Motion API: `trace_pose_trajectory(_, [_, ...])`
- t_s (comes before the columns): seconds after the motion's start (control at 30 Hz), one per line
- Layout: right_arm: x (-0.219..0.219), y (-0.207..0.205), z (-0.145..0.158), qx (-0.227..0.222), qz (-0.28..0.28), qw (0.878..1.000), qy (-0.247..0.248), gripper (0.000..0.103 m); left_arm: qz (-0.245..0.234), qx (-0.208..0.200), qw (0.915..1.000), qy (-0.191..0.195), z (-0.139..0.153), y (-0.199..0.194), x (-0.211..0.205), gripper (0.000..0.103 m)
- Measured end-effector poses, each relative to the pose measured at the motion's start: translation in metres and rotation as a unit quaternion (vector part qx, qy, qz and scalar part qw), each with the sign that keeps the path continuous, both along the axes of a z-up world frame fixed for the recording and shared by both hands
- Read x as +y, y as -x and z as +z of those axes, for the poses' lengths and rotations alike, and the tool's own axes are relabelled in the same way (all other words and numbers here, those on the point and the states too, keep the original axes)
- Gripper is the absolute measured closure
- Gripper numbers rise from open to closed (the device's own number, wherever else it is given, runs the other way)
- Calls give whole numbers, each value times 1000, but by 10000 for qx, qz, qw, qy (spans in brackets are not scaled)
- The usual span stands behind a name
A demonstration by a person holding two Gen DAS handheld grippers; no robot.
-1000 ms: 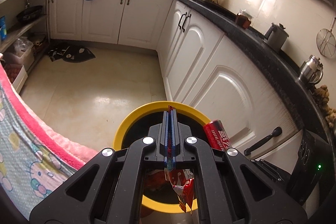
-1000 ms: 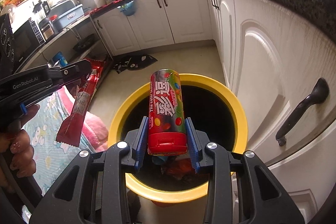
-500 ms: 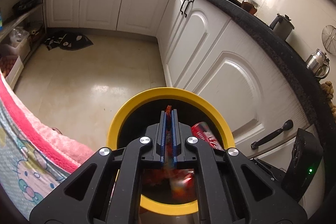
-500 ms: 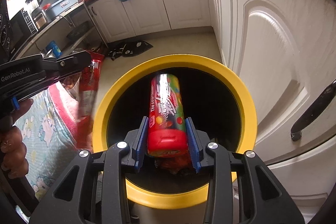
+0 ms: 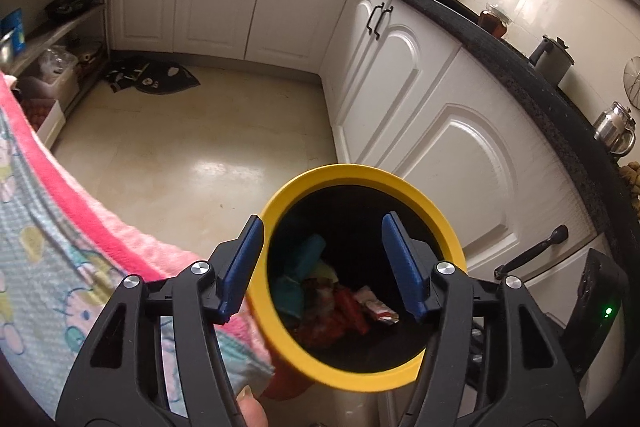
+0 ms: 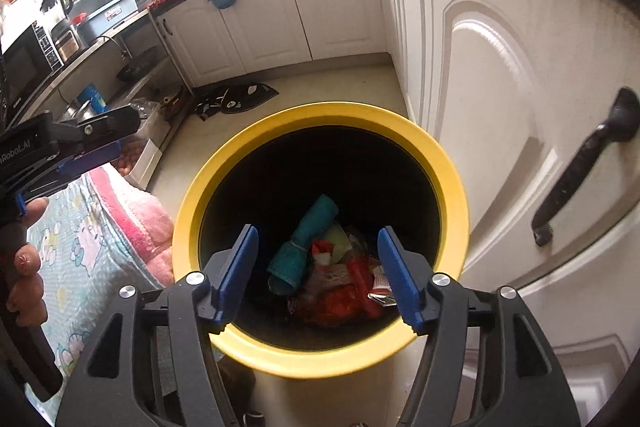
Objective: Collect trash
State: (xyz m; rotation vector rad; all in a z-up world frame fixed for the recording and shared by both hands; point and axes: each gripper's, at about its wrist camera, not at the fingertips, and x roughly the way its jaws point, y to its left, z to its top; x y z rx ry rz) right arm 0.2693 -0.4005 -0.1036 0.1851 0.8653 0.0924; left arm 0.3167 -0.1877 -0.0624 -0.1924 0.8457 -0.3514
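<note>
Blue-padded jaws of the right gripper [image 6: 318, 273] are spreading apart with nothing clamped between them, and those of the left gripper [image 5: 322, 263] likewise. Directly below and ahead of both stands the yellow-rimmed trash bin [image 6: 320, 113], black inside. At its bottom lies the trash: a rolled teal cloth [image 6: 306, 241], crumpled red wrappers [image 6: 340, 299] and a silver-edged packet [image 6: 380, 293]. Left of the grippers hangs a pink-bordered cartoon blanket [image 6: 100, 239]; white cabinet doors [image 6: 500, 107] rise beyond.

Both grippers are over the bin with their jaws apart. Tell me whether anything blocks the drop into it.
Nothing visible does. The right gripper hangs over the yellow-rimmed bin, jaws opening and empty, mouth uncovered. The left gripper, also opening and empty, sits over it too. Wrappers and a teal cloth lie at the bottom.
</note>
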Motion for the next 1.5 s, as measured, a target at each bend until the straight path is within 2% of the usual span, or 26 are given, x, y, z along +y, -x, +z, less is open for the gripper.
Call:
trace_pose_trajectory(0.03, [1, 3, 2, -25, -1, 10000, 14, 39, 25, -16, 10000, -23, 2, 2, 3, 37])
trace_pose_trajectory(0.1, [4, 10, 8, -90, -10, 9999, 60, 36, 75, -55, 9999, -46, 6, 7, 9, 24])
trace_pose_trajectory(0.17, [7, 17, 17, -181, -6, 9998, 92, 33, 121, -143, 9998, -72, 13, 16, 16, 18])
trace_pose_trajectory(0.2, [8, 19, 20, -221, -7, 9997, 110, 29, 154, -204, 9996, -102, 17, 20, 20, 12])
trace_pose_trajectory(0.23, [11, 21, 25, -286, -9, 9995, 138, 27, 181, -254, 9994, -122, 19, 23, 24, 11])
trace_pose_trajectory(0.33, [19, 35, 40, -534, -15, 9984, 187, 17, 376, -421, 9982, -215, 30, 37, 38, 11])
trace_pose_trajectory(0.5, [37, 60, 64, -915, 14, 9956, 213, 8, 692, -679, 9948, -308, 44, 64, 66, 11])
trace_pose_trajectory(0.87, [84, 112, 95, -1733, 207, 9824, 669, 7, 1016, -1091, 9875, -506, 57, 134, 109, 11])
trace_pose_trajectory(1.07, [102, 139, 104, -2150, 237, 9723, 883, 7, 1085, -1483, 9798, -784, 60, 170, 124, 11])
trace_pose_trajectory(1.5, [123, 194, 95, -2699, 209, 9568, 1062, 6, 1295, -1976, 9678, -867, 57, 222, 133, 11])
